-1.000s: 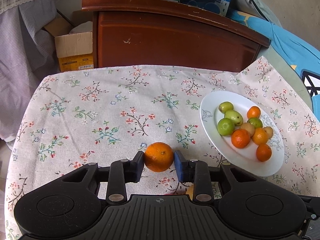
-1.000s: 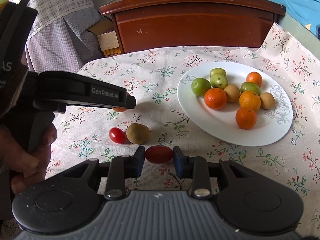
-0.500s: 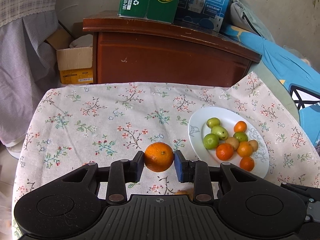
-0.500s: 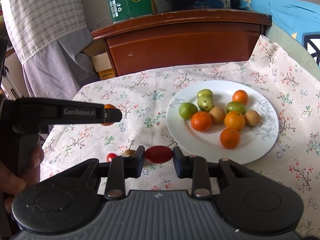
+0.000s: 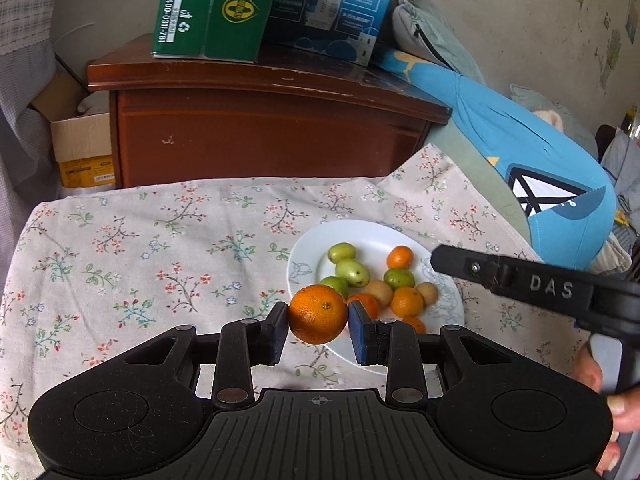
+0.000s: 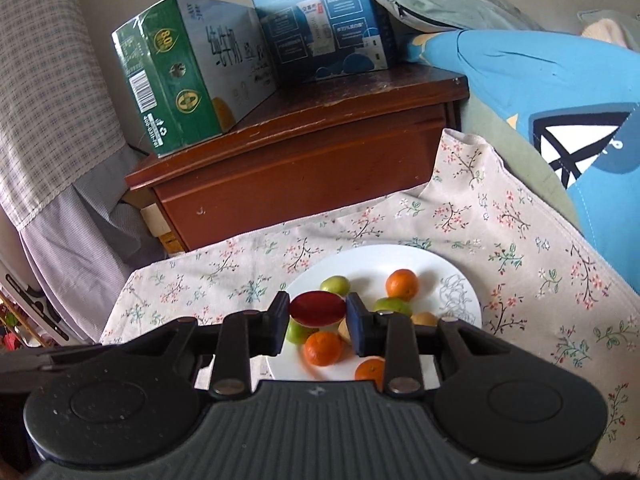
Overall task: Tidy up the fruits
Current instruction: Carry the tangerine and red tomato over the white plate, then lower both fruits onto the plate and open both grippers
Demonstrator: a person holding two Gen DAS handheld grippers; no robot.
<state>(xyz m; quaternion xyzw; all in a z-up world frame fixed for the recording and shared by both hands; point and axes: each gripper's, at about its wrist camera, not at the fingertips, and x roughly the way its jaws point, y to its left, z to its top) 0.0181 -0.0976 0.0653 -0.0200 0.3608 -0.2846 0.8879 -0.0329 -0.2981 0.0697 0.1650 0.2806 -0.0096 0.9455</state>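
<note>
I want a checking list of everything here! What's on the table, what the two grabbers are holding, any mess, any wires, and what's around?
Surface: table under a flowered cloth.
Job's things: white plate holding small green, orange and brown fruits; one orange and one red fruit held up above the plate.
Clutter: nothing seen on the cloth.
Grippers: left gripper jaws shut on the orange; right gripper jaws shut on the red fruit.
Cables: nothing seen.
Surroundings: brown cabinet with a green box and a blue box on top; cardboard box beside it; blue pillow on the right.
</note>
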